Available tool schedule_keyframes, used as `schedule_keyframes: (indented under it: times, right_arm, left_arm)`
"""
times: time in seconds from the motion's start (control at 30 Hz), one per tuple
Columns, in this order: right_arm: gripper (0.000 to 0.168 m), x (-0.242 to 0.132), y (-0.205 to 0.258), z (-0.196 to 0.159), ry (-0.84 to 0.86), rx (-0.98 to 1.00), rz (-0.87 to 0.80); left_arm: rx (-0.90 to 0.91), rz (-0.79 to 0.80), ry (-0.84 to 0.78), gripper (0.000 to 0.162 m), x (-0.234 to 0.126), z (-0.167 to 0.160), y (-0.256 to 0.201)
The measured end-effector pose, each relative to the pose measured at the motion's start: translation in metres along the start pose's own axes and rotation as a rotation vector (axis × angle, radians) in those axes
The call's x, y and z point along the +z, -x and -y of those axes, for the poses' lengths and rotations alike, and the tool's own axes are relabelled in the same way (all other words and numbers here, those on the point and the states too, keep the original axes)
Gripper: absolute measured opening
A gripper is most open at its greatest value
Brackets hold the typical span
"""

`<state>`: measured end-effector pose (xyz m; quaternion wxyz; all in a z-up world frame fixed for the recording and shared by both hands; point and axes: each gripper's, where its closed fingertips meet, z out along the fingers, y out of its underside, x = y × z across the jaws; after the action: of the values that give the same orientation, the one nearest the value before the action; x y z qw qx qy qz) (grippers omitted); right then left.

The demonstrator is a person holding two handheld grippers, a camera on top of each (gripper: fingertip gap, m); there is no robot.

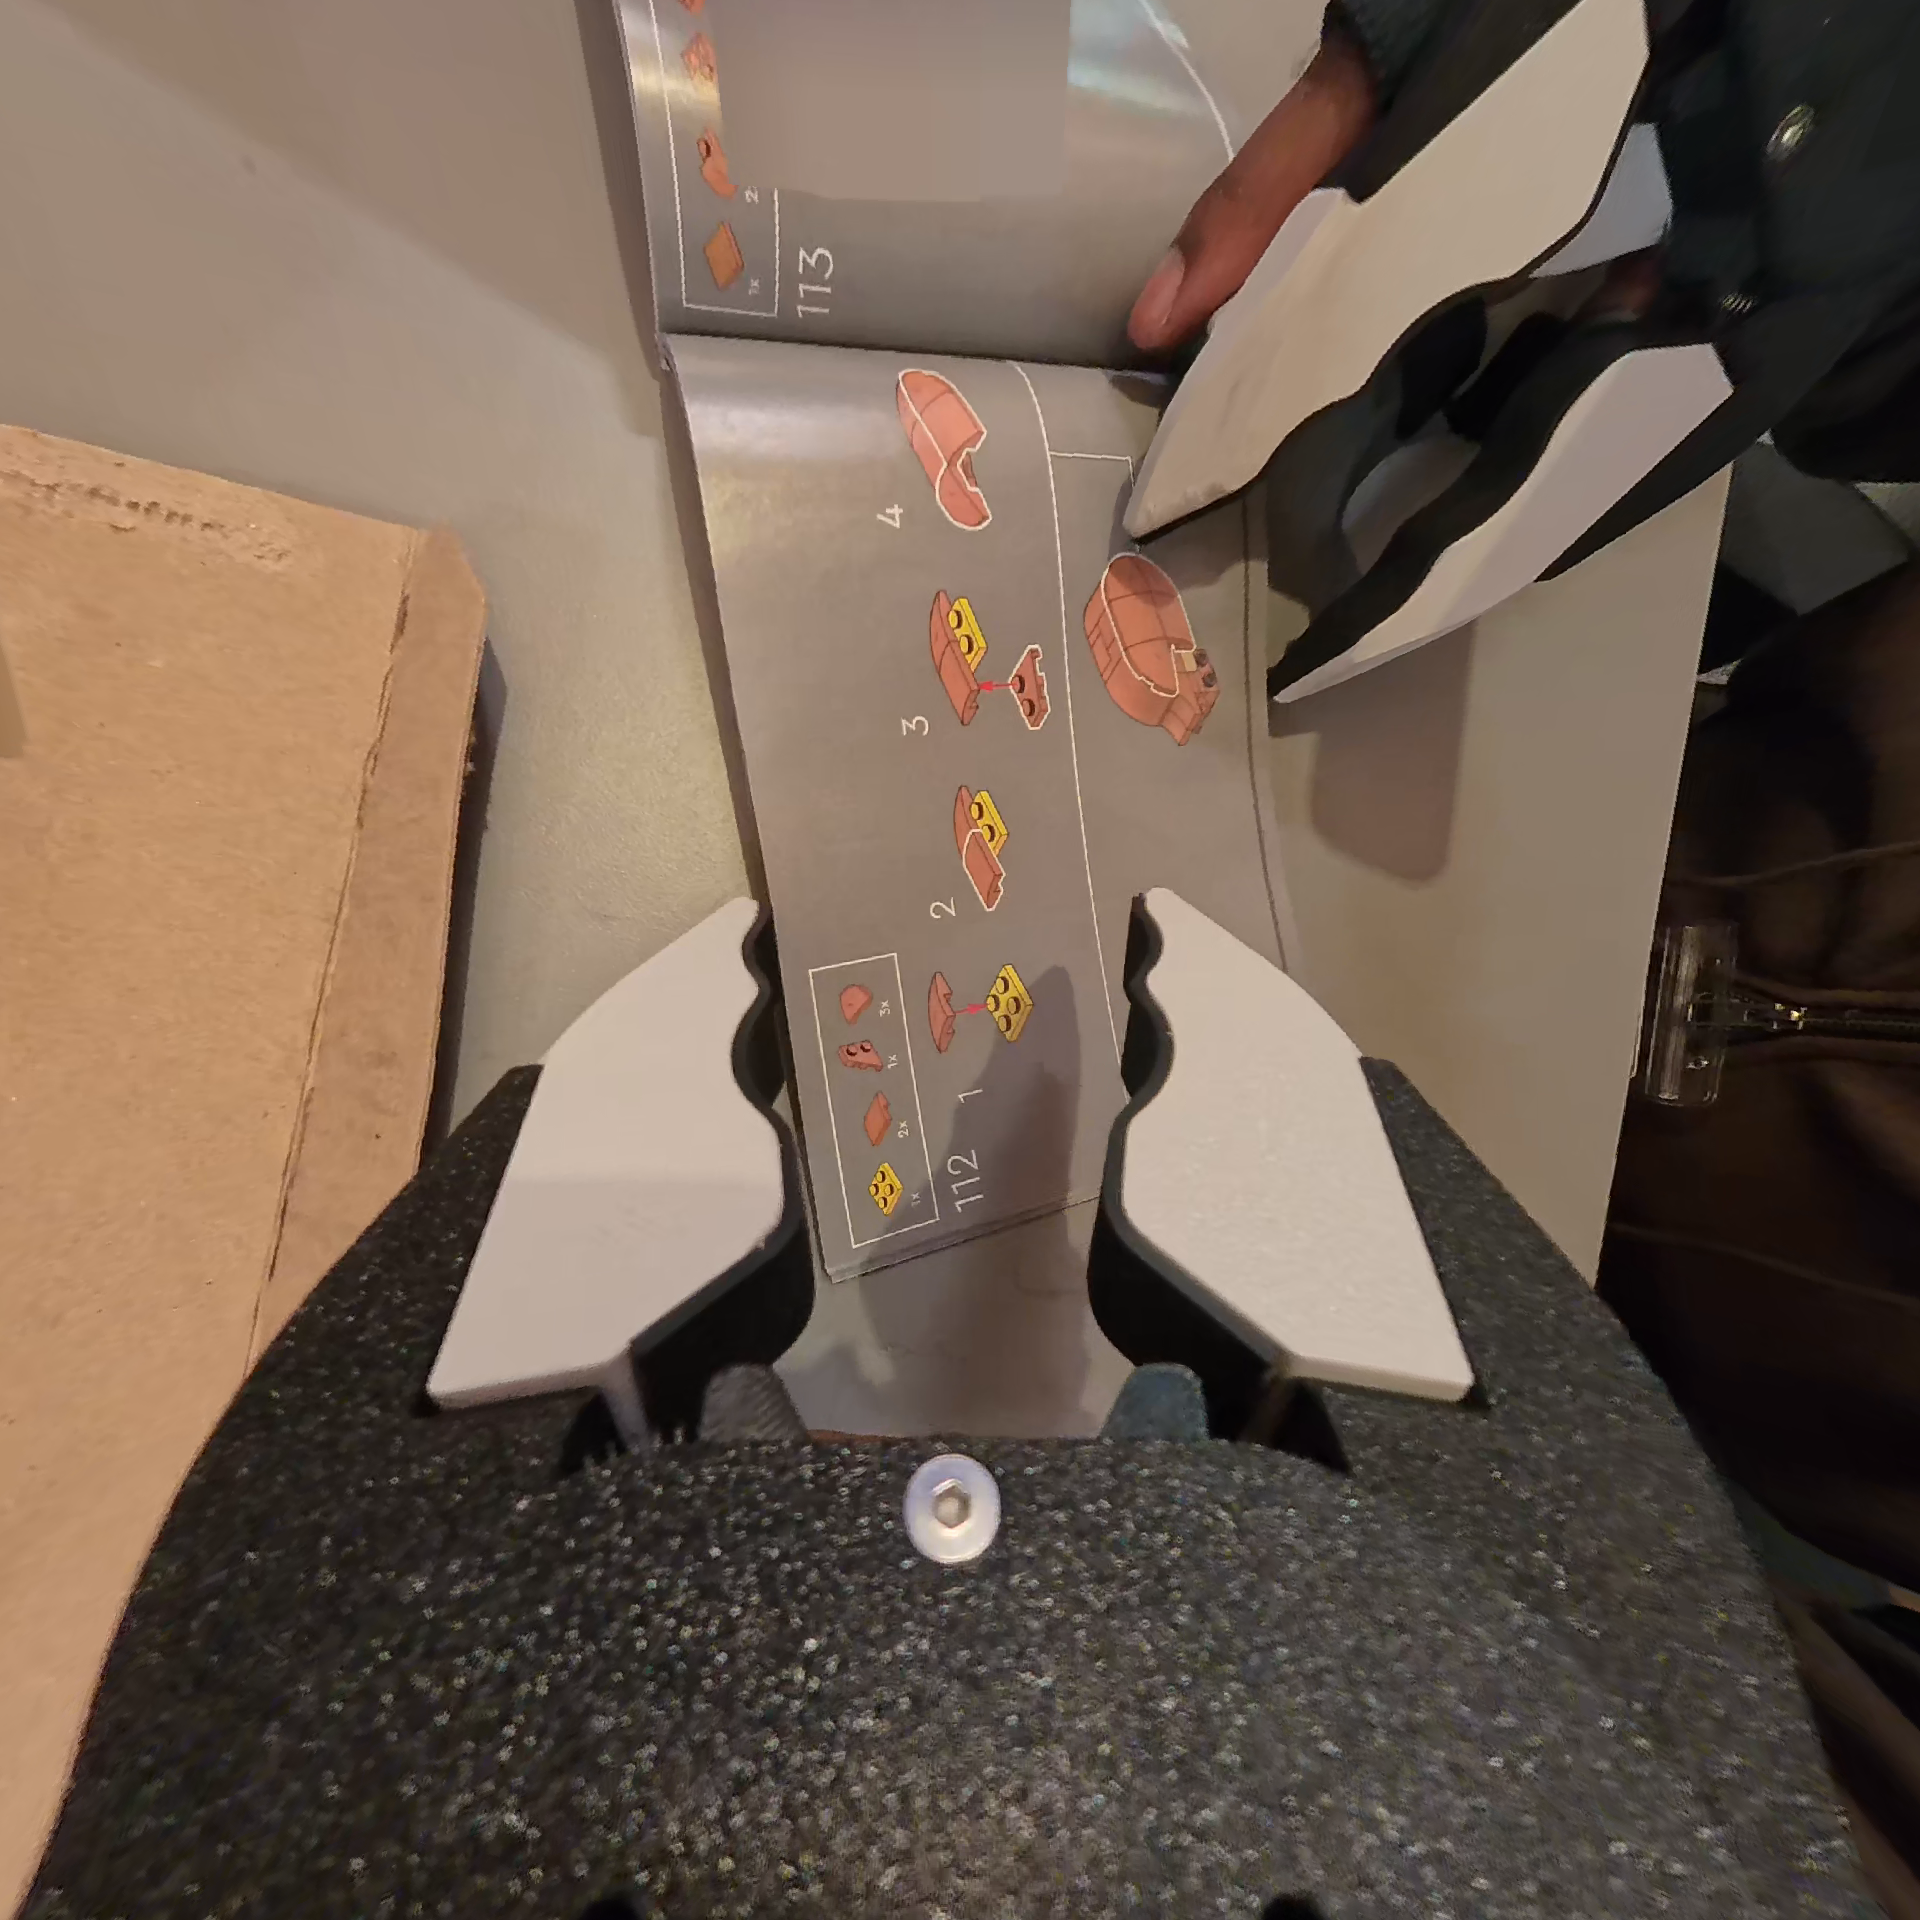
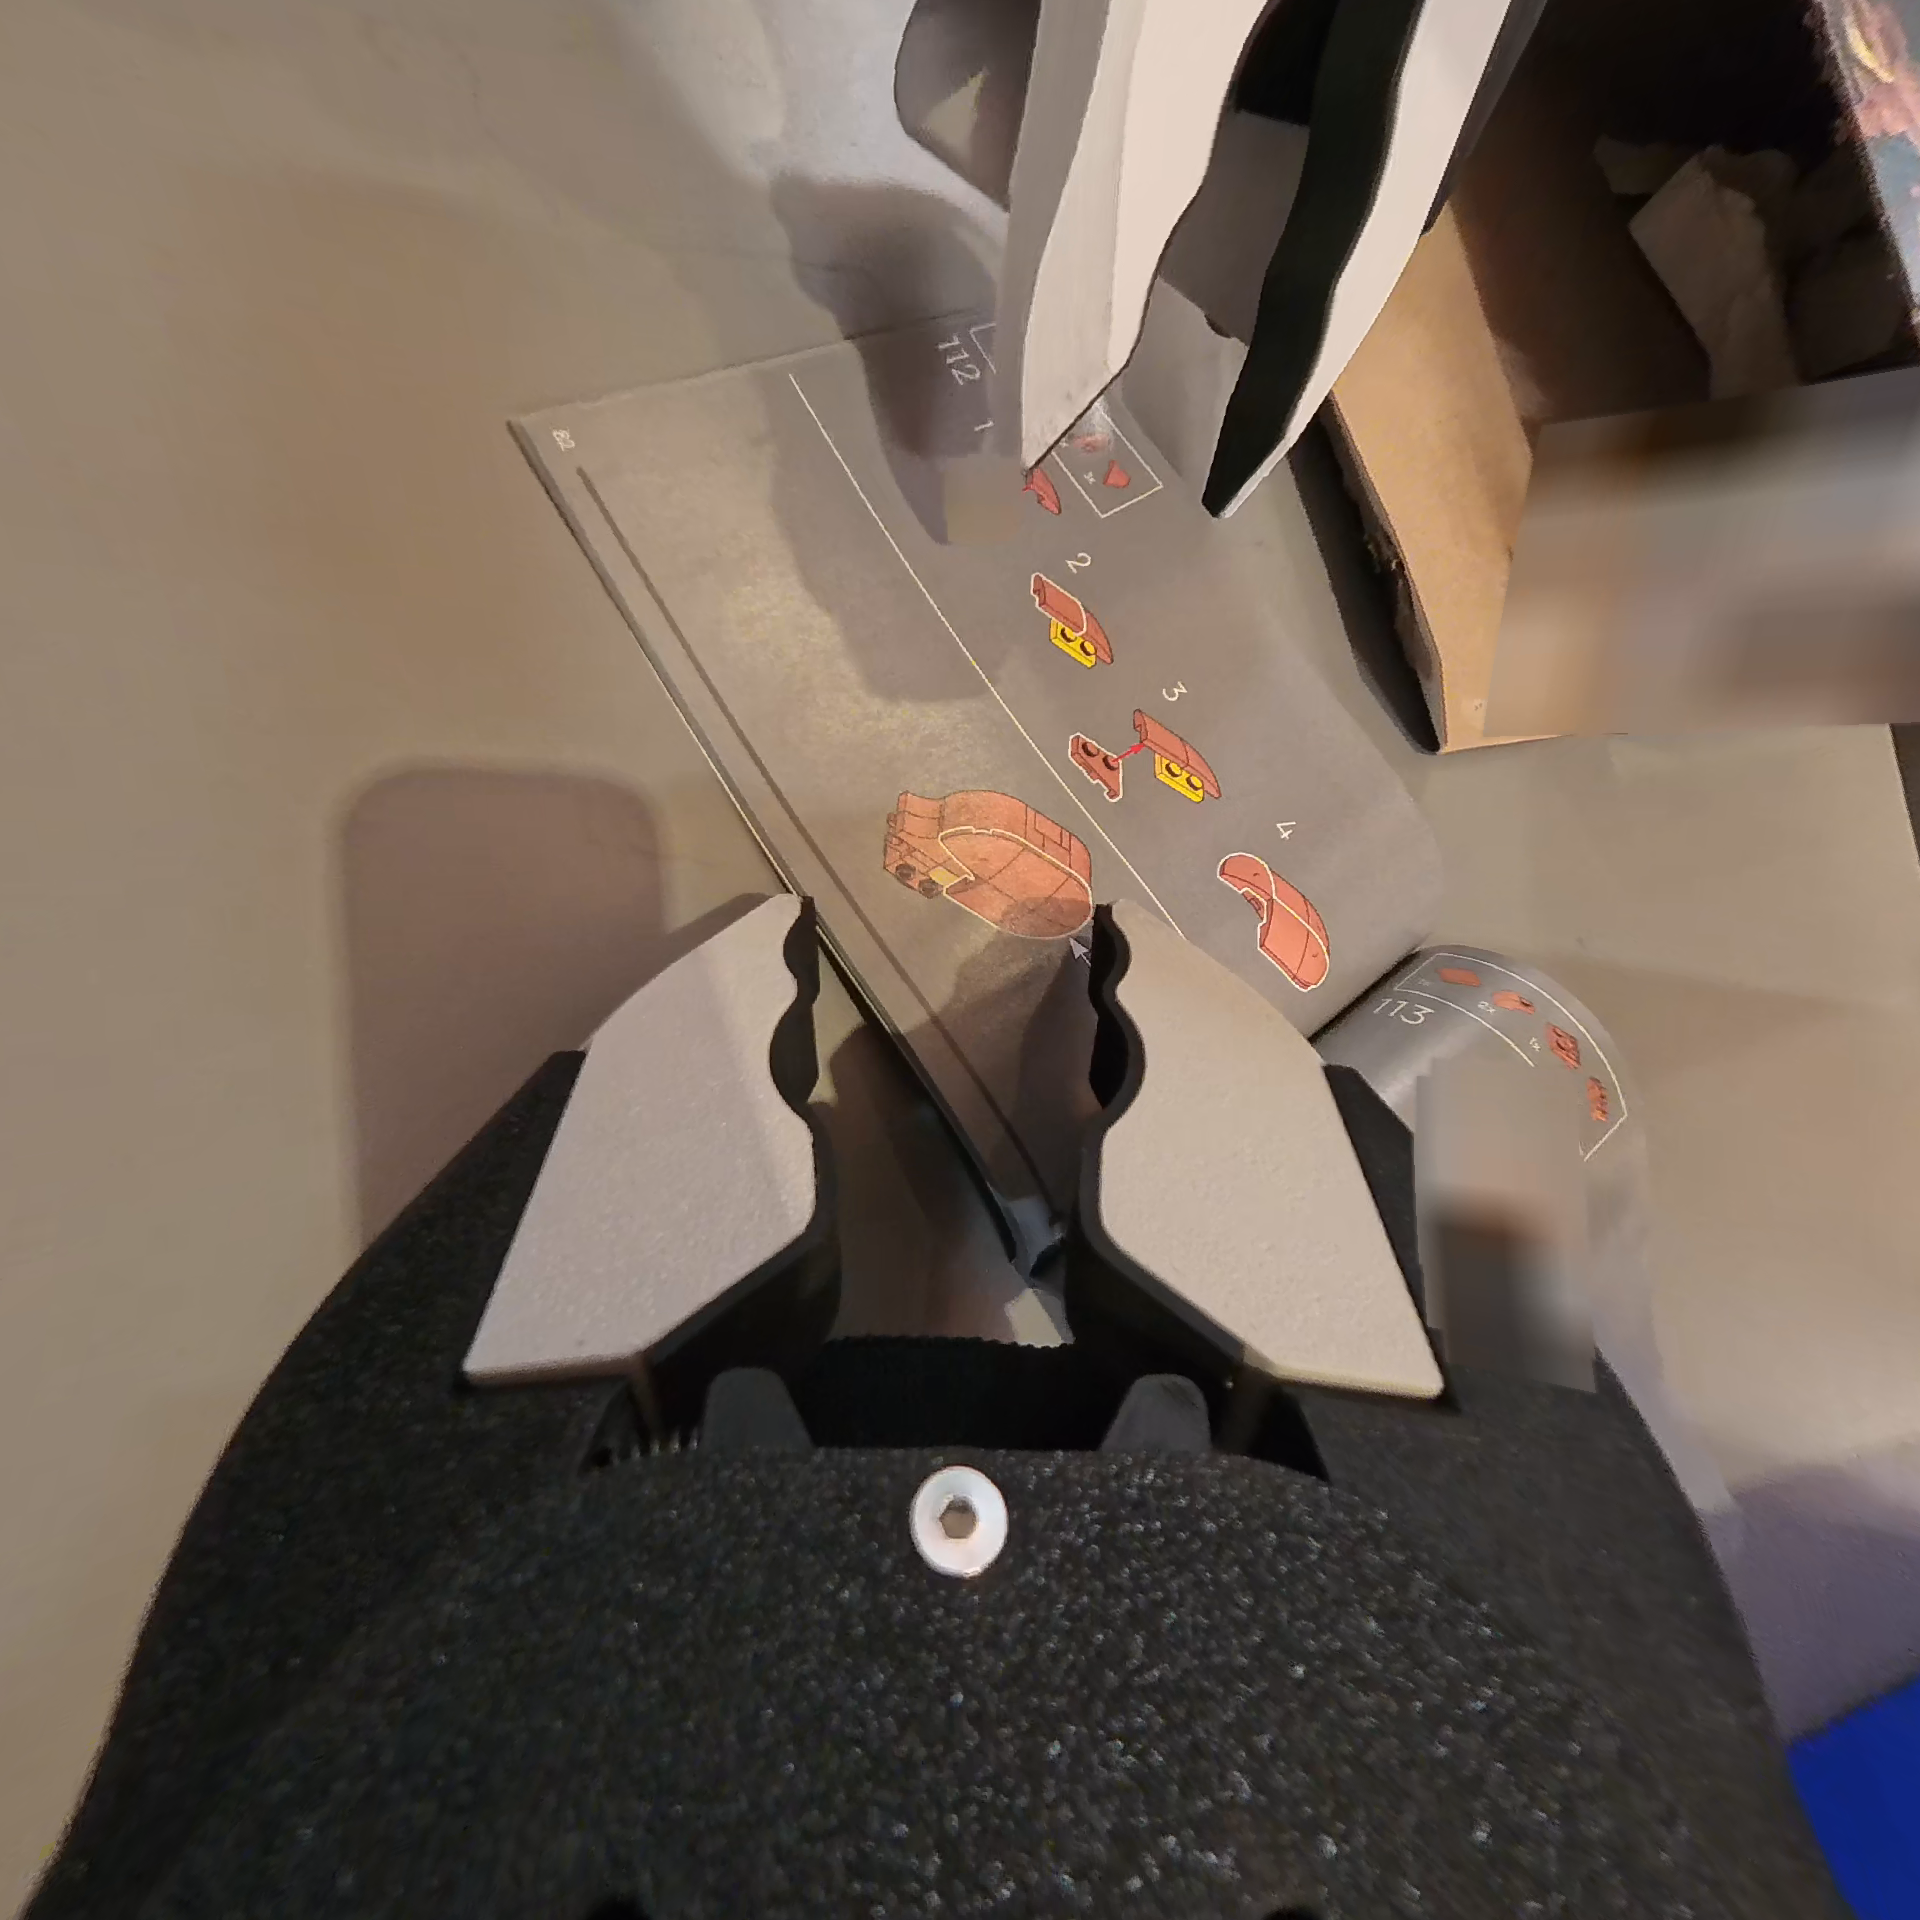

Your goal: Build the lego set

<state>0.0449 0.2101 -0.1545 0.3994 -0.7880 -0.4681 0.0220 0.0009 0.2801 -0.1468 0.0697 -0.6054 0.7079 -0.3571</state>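
Left wrist view | grey instruction booklet [image 1: 997, 790] lay open on pale table [image 1: 312, 260] | left gripper [image 1: 951, 914] fingers spread wide over its near page | right gripper [image 1: 1205, 613] parted wide at far edge | brown cardboard [image 1: 187, 831] lay left | finger [image 1: 1236, 229] touched page.

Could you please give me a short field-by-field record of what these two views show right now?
surface: pale table
booklet: grey instruction booklet lying open on the table, far page curling up
left gripper: open, over the booklet's near end
right gripper: open, over the booklet's edge
bare finger: pressing near the booklet's fold
cardboard: brown, beside the booklet
bricks: none visible
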Motion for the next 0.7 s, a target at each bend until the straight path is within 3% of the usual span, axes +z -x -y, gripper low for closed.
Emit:
schedule_keyframes:
  times: [0.7]
  right_arm:
    - [0.051,-0.001,0.0,0.002,-0.006,-0.028,-0.016]
  left_arm:
    - [-0.049,-0.091,-0.131,0.058,-0.011,0.019,-0.007]
